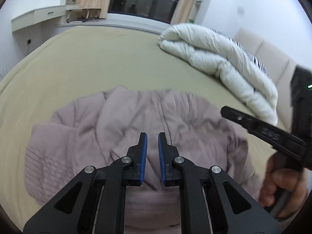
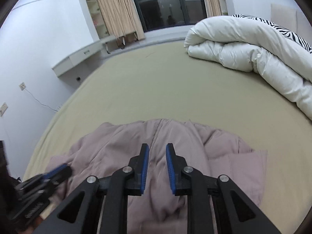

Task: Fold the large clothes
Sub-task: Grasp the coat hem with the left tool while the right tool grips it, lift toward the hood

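A large mauve padded jacket [image 1: 120, 120] lies crumpled on the khaki bed sheet [image 1: 109, 58], front zip facing up; it also shows in the right wrist view [image 2: 124, 148]. My left gripper [image 1: 152, 136] hovers over the jacket's middle, jaws slightly apart with nothing between the blue pads. My right gripper [image 2: 157, 148] hovers over the zip line, jaws apart and empty. The right gripper shows side-on in the left wrist view [image 1: 253, 122]. The left gripper shows blurred in the right wrist view [image 2: 58, 171] over the jacket's left edge.
A rolled white duvet [image 2: 249, 48] with a zebra-print cover lies at the bed's far right. A white desk [image 1: 39, 17] stands against the left wall, curtains and a dark window [image 2: 171, 2] beyond the bed. The bed sheet [image 2: 156, 81] stretches beyond the jacket.
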{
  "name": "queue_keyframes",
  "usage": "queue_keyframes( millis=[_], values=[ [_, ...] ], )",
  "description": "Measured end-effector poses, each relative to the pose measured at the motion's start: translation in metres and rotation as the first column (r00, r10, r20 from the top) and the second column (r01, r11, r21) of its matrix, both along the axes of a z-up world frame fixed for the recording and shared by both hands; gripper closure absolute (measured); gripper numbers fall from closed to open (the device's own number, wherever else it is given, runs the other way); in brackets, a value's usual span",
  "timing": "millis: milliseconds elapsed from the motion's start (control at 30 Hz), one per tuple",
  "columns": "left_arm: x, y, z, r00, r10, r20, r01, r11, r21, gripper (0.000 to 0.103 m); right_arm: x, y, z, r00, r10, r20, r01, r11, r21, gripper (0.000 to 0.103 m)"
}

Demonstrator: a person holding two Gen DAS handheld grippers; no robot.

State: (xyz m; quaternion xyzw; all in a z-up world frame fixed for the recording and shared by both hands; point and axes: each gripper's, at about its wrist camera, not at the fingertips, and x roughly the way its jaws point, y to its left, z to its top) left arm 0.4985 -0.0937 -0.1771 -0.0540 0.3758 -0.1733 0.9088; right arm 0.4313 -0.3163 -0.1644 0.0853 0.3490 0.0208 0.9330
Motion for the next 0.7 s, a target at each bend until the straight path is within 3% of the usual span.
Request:
queue_keyframes(
  millis=[67, 100, 167, 233, 300, 333, 400, 433, 533, 667, 700],
  values=[
    [0.006, -0.012, -0.029, 0.998, -0.011, -0.065, 0.013, 0.999, 0.044, 0.092, -0.012, 0.012, -0.030, 0.998, 0.015, -0.067, -0.019, 0.998, -0.067, 0.052],
    [0.013, -0.010, -0.048, 0.994, 0.004, -0.111, -0.002, 1.000, 0.018, 0.092, -0.008, 0.020, -0.049, 0.992, 0.032, -0.121, -0.045, 0.994, -0.100, 0.049],
    [0.018, -0.013, -0.060, 0.992, 0.001, -0.127, 0.003, 0.999, 0.036, 0.092, -0.010, 0.026, -0.074, 0.995, 0.053, -0.084, -0.066, 0.983, -0.169, 0.048],
    [0.018, -0.016, -0.054, 0.990, -0.006, -0.142, 0.015, 0.998, 0.061, 0.092, -0.008, 0.023, -0.070, 0.993, 0.052, -0.107, -0.068, 0.986, -0.152, 0.048],
    [0.013, -0.008, -0.036, 0.990, -0.004, -0.139, 0.007, 1.000, 0.023, 0.092, -0.013, 0.012, -0.047, 0.990, 0.027, -0.139, -0.036, 0.997, -0.064, 0.048],
    [0.007, -0.002, -0.025, 0.993, 0.009, -0.118, -0.007, 1.000, 0.015, 0.092, -0.020, 0.000, -0.033, 0.994, 0.006, -0.109, -0.008, 1.000, -0.024, 0.046],
    [-0.019, 0.019, -0.005, 0.997, 0.020, -0.070, -0.019, 1.000, 0.006, 0.092, -0.058, -0.012, -0.007, 0.999, -0.036, -0.012, 0.036, 0.999, 0.022, 0.019],
    [-0.035, 0.029, 0.004, 0.998, 0.025, -0.065, -0.024, 1.000, 0.008, 0.092, -0.081, -0.017, 0.003, 0.998, -0.051, 0.032, 0.049, 0.998, 0.039, 0.000],
    [-0.098, 0.059, 0.020, 0.998, 0.030, -0.057, -0.028, 0.999, 0.038, 0.092, -0.145, -0.027, 0.015, 0.998, -0.035, 0.056, 0.031, 0.997, 0.072, 0.000],
    [-0.200, 0.114, 0.007, 0.985, 0.062, -0.159, -0.056, 0.998, 0.039, 0.091, -0.243, -0.049, 0.000, 0.995, -0.065, -0.069, 0.075, 0.986, 0.151, 0.000],
    [-0.228, 0.129, 0.000, 0.978, 0.075, -0.193, -0.071, 0.997, 0.031, 0.086, -0.267, -0.055, -0.007, 0.992, -0.084, -0.098, 0.100, 0.980, 0.175, 0.000]
  ],
)
